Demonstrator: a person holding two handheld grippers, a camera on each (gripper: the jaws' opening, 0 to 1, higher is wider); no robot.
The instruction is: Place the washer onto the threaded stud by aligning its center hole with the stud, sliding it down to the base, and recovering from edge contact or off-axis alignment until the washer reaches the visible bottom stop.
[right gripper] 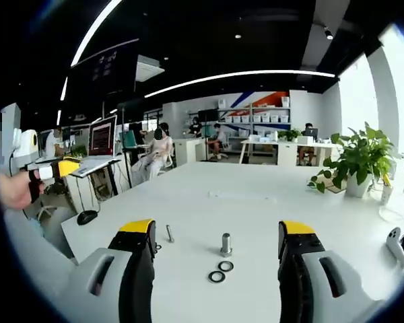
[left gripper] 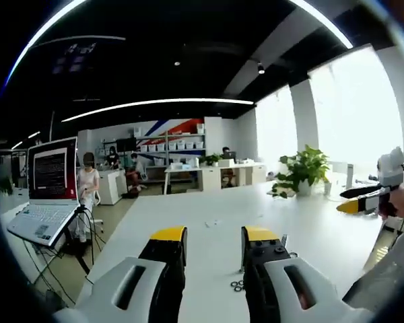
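Right gripper view puts the threaded stud (right gripper: pixel 226 243) upright on the white worktop (right gripper: pixel 256 195) between that claw's jaws, with two washers (right gripper: pixel 221 271) lying flat just at its 6 o'clock, one touching or nearly touching the other; a small bolt (right gripper: pixel 169 233) stands at the stud's 9 o'clock. Nothing is picked up, so the task looks to be at its start. The right claw (right gripper: pixel 215 235) is spread wide and empty. The next move calls for lowering onto one washer and pinching its rim. Left gripper view shows the left claw (left gripper: pixel 214 235) partly open, holding nothing, washers (left gripper: pixel 238 285) low between its jaws.
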